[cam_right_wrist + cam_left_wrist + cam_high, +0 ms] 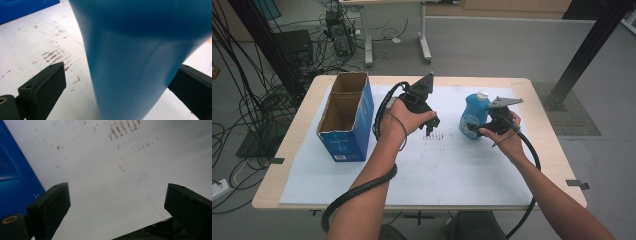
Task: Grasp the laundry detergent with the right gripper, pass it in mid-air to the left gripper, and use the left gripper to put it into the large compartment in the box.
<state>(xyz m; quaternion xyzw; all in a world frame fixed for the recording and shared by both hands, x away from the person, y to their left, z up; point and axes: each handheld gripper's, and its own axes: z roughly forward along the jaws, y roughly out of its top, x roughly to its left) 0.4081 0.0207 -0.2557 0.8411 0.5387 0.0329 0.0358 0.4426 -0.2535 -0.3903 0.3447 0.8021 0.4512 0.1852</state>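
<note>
Right hand-held gripper (482, 128) wide open around blue bottle (474, 115) near desk's (537, 120) right edge; left hand-held gripper (430, 126) open, empty

The worktop (542, 130) is light wood with round corners. A big white sheet (437, 170) lies flat on it and covers most of the top, with small brown marks near its middle. A blue box (347, 135) with an open top stands on the sheet's left part, and a blue bottle (473, 116) stands on its right part.
</note>
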